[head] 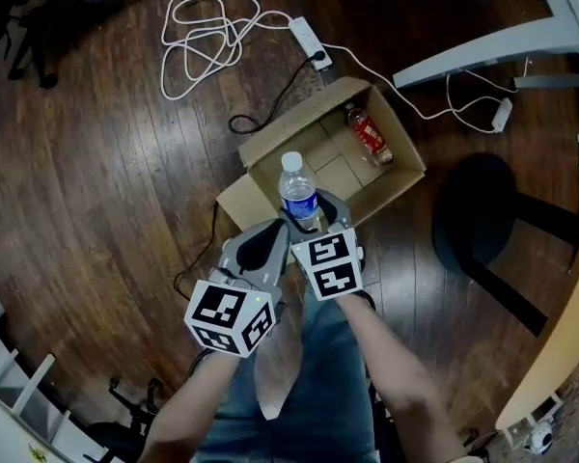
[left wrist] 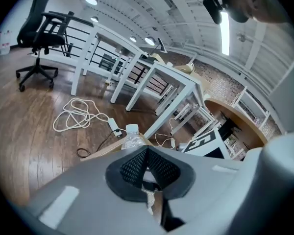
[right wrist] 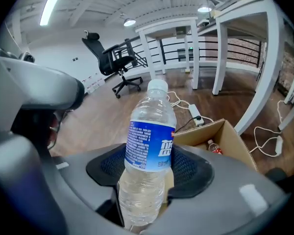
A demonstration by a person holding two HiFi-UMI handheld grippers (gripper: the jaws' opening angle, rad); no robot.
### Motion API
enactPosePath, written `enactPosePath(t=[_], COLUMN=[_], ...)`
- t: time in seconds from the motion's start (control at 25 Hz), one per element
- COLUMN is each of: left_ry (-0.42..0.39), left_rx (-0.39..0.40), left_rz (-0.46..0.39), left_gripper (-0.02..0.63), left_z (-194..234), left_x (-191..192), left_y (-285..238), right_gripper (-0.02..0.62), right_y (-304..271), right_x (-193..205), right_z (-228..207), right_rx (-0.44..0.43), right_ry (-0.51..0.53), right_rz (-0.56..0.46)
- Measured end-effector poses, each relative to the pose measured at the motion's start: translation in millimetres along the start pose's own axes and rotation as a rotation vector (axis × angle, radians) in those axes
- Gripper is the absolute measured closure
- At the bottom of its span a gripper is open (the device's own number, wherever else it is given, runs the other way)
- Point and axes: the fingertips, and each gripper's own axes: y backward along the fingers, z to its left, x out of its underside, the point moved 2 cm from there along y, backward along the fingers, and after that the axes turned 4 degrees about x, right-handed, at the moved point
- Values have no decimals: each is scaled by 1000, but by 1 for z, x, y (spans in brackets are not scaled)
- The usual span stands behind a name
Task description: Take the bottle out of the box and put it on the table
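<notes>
While right tongs (right wrist: 147, 179) clamp it, bottle (right wrist: 151, 141) stands upright.

Water bottle (head: 297, 193) in right tongs (head: 315, 223) above box (head: 288, 130) — second bottle (head: 369, 133) inside.

The left gripper (head: 275, 231) and the right gripper (head: 316, 216) are both smooth, pale grey moulded shells with rounded edges. Black mesh-textured pads (left wrist: 132, 166) line the notch between their jaws, and small white rectangular patches sit on the shell faces. Each gripper carries a white cube (head: 230, 316) printed with bold black square marker patterns on its faces, the right one's cube (head: 330, 263) showing two such faces. The person wears blue denim jeans (head: 318, 394).
</notes>
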Motion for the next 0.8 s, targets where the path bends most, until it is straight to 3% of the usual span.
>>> enactPosePath(t=[0.32, 0.52, 0.8], left_ry=[-146, -236, -356], left_rx=[40, 80, 152], left_rz=[-48, -46, -124], left_gripper=[609, 609, 609], left_z=[-42, -82, -146], left_x=[-77, -120, -175], left_y=[43, 75, 118], right_gripper=[330, 330, 328], right_y=[86, 160, 265], right_x=[-78, -138, -202], right_z=[7, 15, 17], right_rx=[101, 171, 300], right_ry=[-81, -59, -66], right_rz=[-197, -329, -521])
